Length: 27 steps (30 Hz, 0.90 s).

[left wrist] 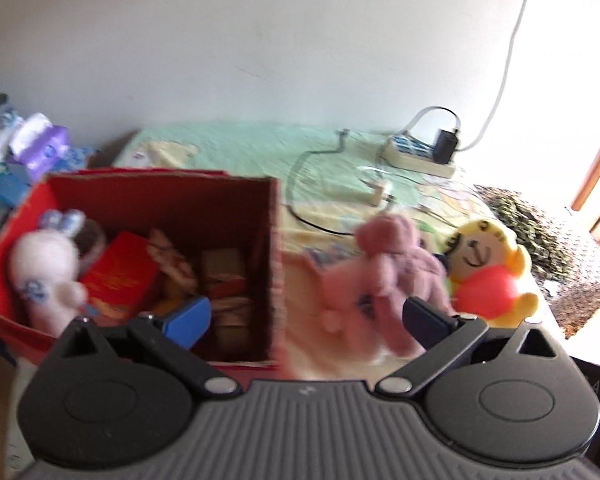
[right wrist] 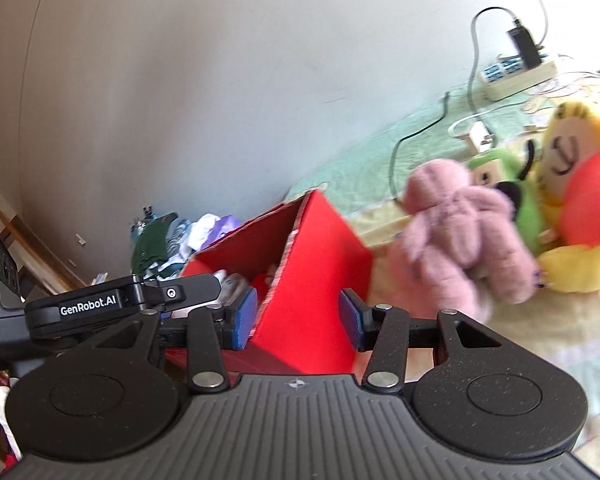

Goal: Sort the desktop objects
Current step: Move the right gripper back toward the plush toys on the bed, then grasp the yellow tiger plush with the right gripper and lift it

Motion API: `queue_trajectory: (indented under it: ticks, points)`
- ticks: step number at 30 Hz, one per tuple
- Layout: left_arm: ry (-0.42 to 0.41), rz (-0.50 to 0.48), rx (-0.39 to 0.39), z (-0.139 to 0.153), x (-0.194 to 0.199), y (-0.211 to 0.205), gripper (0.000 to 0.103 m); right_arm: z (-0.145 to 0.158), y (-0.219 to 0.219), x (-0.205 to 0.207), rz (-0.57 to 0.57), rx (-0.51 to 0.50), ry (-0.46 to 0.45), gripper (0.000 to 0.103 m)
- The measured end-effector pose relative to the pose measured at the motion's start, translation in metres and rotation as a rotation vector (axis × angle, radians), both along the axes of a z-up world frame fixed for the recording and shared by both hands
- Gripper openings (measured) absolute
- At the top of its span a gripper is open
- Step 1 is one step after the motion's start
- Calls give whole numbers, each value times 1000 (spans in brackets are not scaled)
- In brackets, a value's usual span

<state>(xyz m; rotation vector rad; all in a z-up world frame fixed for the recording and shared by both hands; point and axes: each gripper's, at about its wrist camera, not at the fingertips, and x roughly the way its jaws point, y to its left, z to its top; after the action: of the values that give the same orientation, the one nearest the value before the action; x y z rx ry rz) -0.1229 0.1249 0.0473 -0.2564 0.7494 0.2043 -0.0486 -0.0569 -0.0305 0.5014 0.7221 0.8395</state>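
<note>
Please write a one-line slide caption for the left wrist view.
Open left tool above a red box holding a white rabbit plush; pink plush and yellow plush wait outside.

I see red box [left wrist: 160,216] open-topped at 9 o'clock, white bunny [left wrist: 46,270] upright inside | pink plush [left wrist: 374,276] slumped just outside its wall at 3 o'clock | yellow doll [left wrist: 488,272] beyond, touching green plush [right wrist: 512,184].
</note>
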Motion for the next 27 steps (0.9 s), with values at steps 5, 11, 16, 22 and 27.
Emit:
queue_trajectory:
  ticks: [5,11,16,22,27]
  points:
    - [36,-66,-134,-16,25,-29,102,-5,-40,15,-52,-11,23,50]
    - [45,-143,-204,-26,55,-67,102,-13,-86,30,-104,-17,53,50]
    - [73,-221,-238,-34,89,-95,102,-19,-122,47,-158,-13,81,50]
    - [103,-271,-289,-48,135,-116,102,-27,-162,72,-264,49,146,50]
    - [154,-279,-336,-68,168,-127,101,-41,-186,102,-349,96,224,50]
